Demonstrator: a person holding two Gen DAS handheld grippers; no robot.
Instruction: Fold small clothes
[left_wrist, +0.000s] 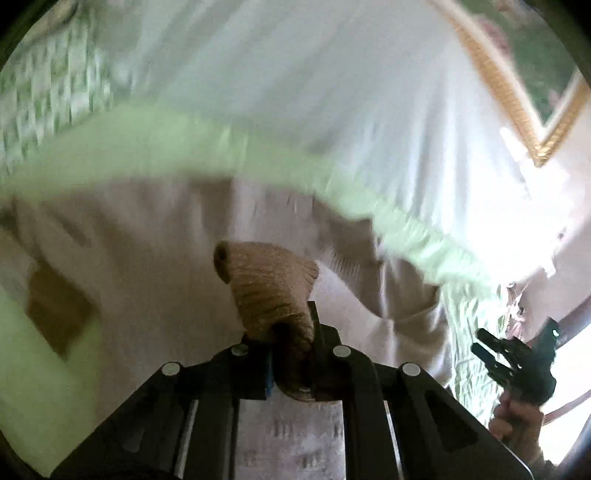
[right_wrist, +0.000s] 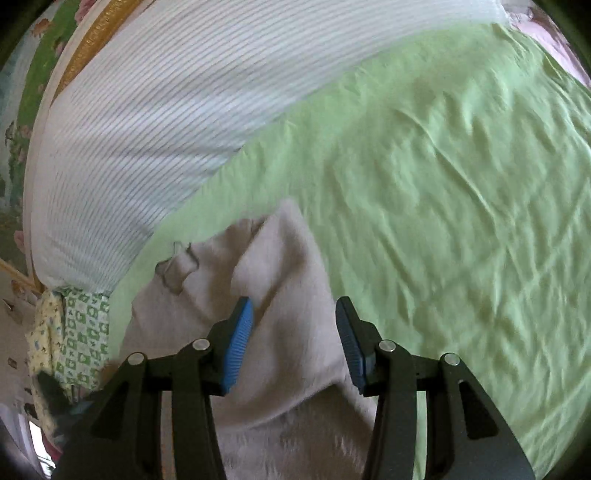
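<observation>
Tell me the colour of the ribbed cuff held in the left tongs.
Tan-brown ribbed cuff, clearest in the left wrist view.

We are in a home bedroom: a bed (right_wrist: 424, 192) in a green sheet, a striped pillow (right_wrist: 155, 110), a gilt-framed picture (left_wrist: 517, 92).

We see the left view smeared: the beige garment (left_wrist: 155, 236) lacks detail, its brown patch (left_wrist: 55, 314) unreadable. The right gripper's (left_wrist: 491, 354) jaws are too small to judge there.
</observation>
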